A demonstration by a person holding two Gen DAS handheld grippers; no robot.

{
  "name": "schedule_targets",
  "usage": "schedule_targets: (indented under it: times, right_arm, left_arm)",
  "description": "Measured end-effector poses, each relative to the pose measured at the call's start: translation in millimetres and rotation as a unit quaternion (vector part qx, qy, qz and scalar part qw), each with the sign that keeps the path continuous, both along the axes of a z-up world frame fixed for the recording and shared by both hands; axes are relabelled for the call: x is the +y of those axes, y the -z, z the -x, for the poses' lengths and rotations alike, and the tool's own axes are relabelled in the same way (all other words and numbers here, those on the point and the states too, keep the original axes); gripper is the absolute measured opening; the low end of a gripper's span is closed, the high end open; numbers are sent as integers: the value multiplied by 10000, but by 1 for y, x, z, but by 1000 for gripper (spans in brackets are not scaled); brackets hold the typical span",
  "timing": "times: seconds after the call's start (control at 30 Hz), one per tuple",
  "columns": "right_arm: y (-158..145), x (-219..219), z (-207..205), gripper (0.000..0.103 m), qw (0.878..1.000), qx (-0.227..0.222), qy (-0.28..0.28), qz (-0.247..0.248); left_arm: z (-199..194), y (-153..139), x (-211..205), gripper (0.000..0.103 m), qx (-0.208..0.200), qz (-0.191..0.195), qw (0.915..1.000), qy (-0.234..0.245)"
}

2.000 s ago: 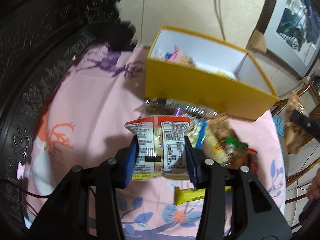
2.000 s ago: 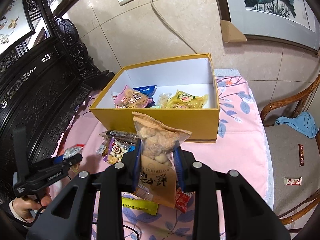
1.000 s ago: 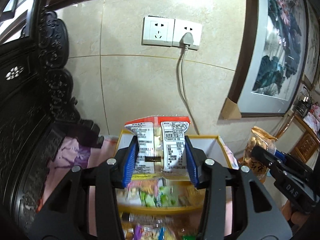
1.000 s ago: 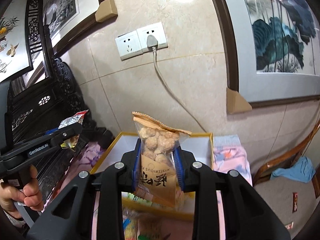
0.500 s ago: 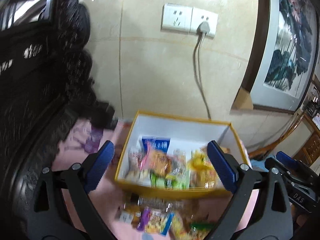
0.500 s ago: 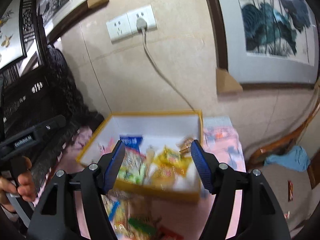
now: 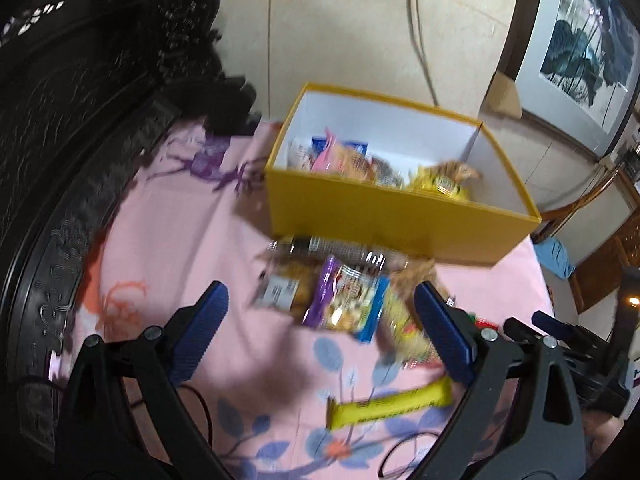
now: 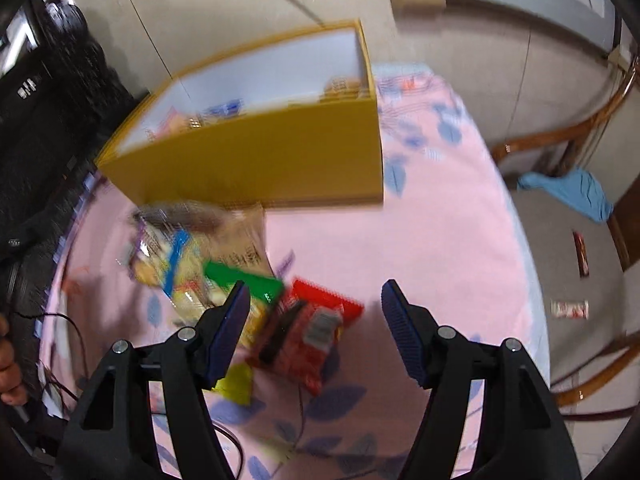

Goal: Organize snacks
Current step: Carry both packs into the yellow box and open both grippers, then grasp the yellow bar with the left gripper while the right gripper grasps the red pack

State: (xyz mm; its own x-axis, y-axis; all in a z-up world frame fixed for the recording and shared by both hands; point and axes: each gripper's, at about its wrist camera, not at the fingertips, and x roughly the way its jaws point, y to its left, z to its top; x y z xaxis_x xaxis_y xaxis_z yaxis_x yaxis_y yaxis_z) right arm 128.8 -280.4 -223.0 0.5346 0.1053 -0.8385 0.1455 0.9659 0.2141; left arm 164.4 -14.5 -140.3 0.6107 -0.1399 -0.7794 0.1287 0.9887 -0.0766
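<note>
Left gripper (image 7: 322, 312) and right gripper (image 8: 316, 306) both released, empty, above loose snack packets (image 7: 340, 300) on pink floral cloth (image 7: 168, 216). Yellow cardboard box (image 7: 384, 216) behind holds more packets.

the box (image 7: 384, 220) is yellow outside and white inside, the cloth (image 8: 432, 248) is pink with blue leaves, and one snack bag (image 8: 316, 332) is red.

Left claw (image 7: 320, 314), right claw (image 8: 316, 312) gape, empty.

No legible text in either view. Print on the snack packets (image 7: 340, 300) and the yellow bar wrapper (image 7: 390, 402) is motion-blurred; dark characters on the tan packet (image 8: 240, 254) are unreadable.
</note>
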Motion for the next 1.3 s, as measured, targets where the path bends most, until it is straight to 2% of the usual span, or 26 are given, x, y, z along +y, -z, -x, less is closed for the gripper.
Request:
schedule_targets:
  times: [0.2, 0.5, 0.67, 0.73, 0.83, 0.9, 1.0, 1.1, 1.23, 1.3]
  right_arm:
    - [25, 5, -4, 69, 9985, 481, 9, -271]
    - [42, 14, -20, 69, 9973, 615, 47, -406]
    - [44, 4, -12, 59, 9959, 696, -70, -572]
    - [44, 1, -10, 50, 9962, 685, -67, -527]
    - [45, 1, -12, 50, 9957, 733, -42, -560]
    - [44, 6, -14, 51, 9966, 728, -100, -378]
    - [42, 23, -21, 54, 9970, 667, -374, 150]
    - [42, 33, -19, 48, 9948, 610, -614, 533]
    - [39, 26, -7, 46, 9935, 684, -753, 505]
    - [39, 19, 7, 46, 9930, 641, -885, 456]
  left_arm:
    - [11, 7, 10, 96, 172, -19, 9998, -79]
    - [16, 12, 4, 96, 237, -141, 9996, 48]
    - [16, 14, 11, 96, 312, -110, 9994, -62]
    - [16, 15, 14, 96, 343, -98, 9993, -114]
    - [15, 16, 16, 96, 358, -106, 9992, -132]
    - [15, 15, 15, 96, 319, -93, 9994, -96]
    - [15, 18, 9, 96, 281, -171, 9994, 56]
    - [14, 24, 0, 96, 250, -358, 9989, 198]
    - [15, 36, -9, 96, 300, -575, 9971, 394]
    - [15, 44, -16, 96, 338, -652, 9953, 637]
